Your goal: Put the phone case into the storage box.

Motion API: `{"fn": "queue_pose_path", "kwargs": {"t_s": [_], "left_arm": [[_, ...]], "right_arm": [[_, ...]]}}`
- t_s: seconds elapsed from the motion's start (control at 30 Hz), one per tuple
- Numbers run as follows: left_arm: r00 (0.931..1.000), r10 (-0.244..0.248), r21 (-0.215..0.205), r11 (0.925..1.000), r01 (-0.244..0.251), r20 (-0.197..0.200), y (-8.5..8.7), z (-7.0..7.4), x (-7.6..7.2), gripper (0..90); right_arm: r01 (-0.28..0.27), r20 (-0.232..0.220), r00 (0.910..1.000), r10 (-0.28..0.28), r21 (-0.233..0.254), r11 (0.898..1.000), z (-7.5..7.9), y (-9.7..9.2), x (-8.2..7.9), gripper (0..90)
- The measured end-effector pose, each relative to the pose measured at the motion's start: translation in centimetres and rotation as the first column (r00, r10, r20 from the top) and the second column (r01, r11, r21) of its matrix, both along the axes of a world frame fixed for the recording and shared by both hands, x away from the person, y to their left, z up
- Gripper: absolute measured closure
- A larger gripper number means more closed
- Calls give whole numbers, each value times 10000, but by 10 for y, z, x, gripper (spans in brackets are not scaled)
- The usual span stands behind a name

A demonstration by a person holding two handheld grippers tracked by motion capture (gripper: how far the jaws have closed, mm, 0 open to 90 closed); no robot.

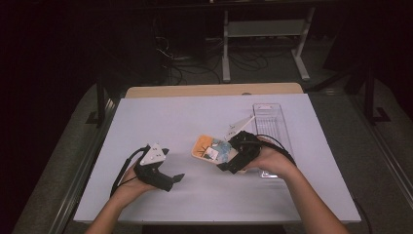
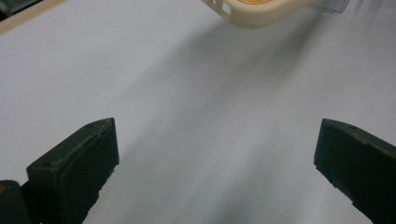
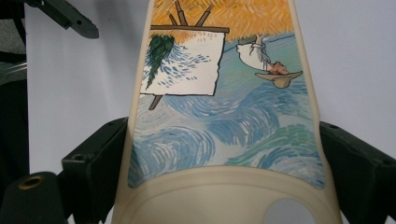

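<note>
On white table amid dark room: left gripper fingers wide, empty; right gripper fingers clamping phone case.

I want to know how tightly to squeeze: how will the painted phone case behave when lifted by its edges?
The phone case is a thin, hollow shell, so probably light. Its cream rim looks smooth, so it may slip; the right gripper has its jaws against both long sides. With nothing inside it, a hard squeeze would likely bow it inward.

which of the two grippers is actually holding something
The right gripper: its jaws clamp the painted phone case by its two sides. The left gripper is open above bare table.
</note>
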State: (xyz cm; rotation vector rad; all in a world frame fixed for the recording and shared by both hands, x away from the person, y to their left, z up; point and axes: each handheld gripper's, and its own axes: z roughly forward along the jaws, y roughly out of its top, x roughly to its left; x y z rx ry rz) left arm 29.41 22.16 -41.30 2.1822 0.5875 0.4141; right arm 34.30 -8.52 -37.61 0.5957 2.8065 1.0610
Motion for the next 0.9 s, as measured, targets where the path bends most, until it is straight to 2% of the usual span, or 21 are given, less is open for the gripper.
{"fn": "queue_pose_path", "kwargs": {"t_s": [0.13,0.23,0.27,0.3,0.37,0.6,0.63,0.67,0.7,0.77,0.87,0.9], "left_arm": [[9994,-145,173,9998,139,310,-2,1,-2,0],[9987,-88,104,9999,83,503,-3,1,-3,0],[9988,-3,-111,9999,9,493,-5,0,-5,0],[9980,-117,112,9999,110,621,-4,0,-4,0],[9974,-164,220,9996,149,701,-3,1,-4,0],[9941,-227,263,9995,200,1062,-5,0,-6,0],[9942,-114,72,9999,107,1068,-7,0,-7,0],[9928,-217,299,9994,183,1175,-6,0,-6,0],[9931,-160,117,9998,147,1162,-8,0,-7,0],[9927,-143,141,9998,127,1193,-8,0,-8,0],[9896,-303,530,9983,230,1404,-9,0,-9,0],[9887,-276,440,9988,214,1472,-11,-1,-10,0]], "right_arm": [[19,21,10000,-19,32,10000,1,-1,0,99],[25,6,10000,-25,51,10000,1,0,0,98],[41,0,10000,-41,43,10000,1,0,0,98],[41,0,10000,-41,43,10000,1,0,0,98],[26,16,10000,-26,24,10000,0,1,0,99],[24,-6,10000,-24,-5,10000,-1,2,-1,99],[15,5,10000,-15,-6,10000,-1,2,-1,99],[9,12,10000,-9,5,10000,-1,2,-1,99],[12,16,10000,-12,-1,10000,-1,2,-1,99],[24,30,10000,-24,-26,10000,-1,2,-1,99],[103,-34,9999,-103,-46,9999,-1,1,-1,99],[124,-69,9999,-124,-49,9999,-1,2,-1,99]]}}
